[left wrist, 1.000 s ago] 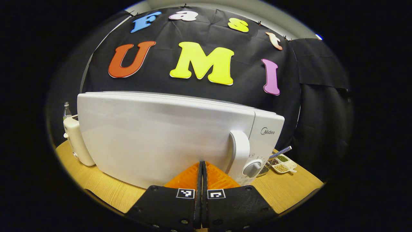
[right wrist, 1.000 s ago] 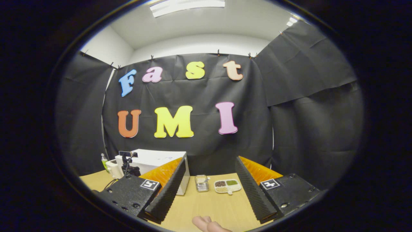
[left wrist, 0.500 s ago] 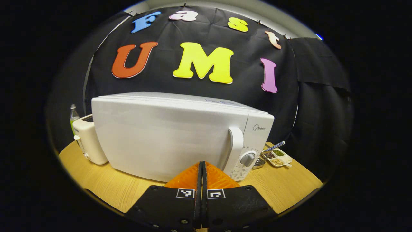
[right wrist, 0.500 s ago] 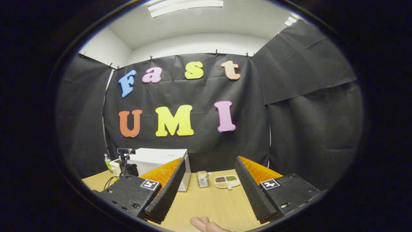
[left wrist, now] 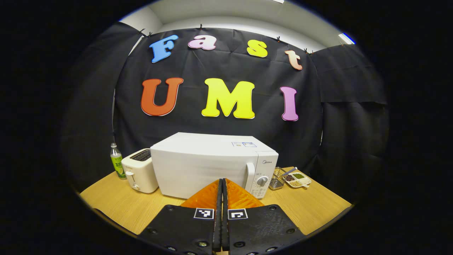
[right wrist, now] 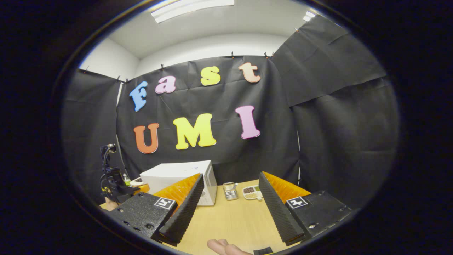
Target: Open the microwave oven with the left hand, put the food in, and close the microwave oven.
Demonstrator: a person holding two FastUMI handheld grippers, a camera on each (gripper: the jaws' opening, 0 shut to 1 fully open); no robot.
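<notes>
Left gripper view: the microwave (left wrist: 212,164) stands on the tabletop (left wrist: 120,205) at 12 o'clock from the left gripper (left wrist: 222,198), its door shut, with the handle (left wrist: 250,177) and dial (left wrist: 262,181) at about 1 o'clock. Against the frames of the preceding second, the oven now looks far smaller and sits well apart from the jaws, which are pressed together on nothing; the gripper has backed away from the door. A toaster (left wrist: 139,170) and bottle (left wrist: 116,161) stand at 10 o'clock, a wire basket (left wrist: 277,178) and a divided dish (left wrist: 298,179) at 2 o'clock. Right gripper view: the right gripper (right wrist: 226,205) holds its jaws spread wide and empty; the oven lies at 11 o'clock, and fingertips (right wrist: 226,247) show at 6 o'clock. No food is seen outside the oven. The shut door and the retreat suggest that the task is finished or nearly so; whether food lies inside cannot be told.
</notes>
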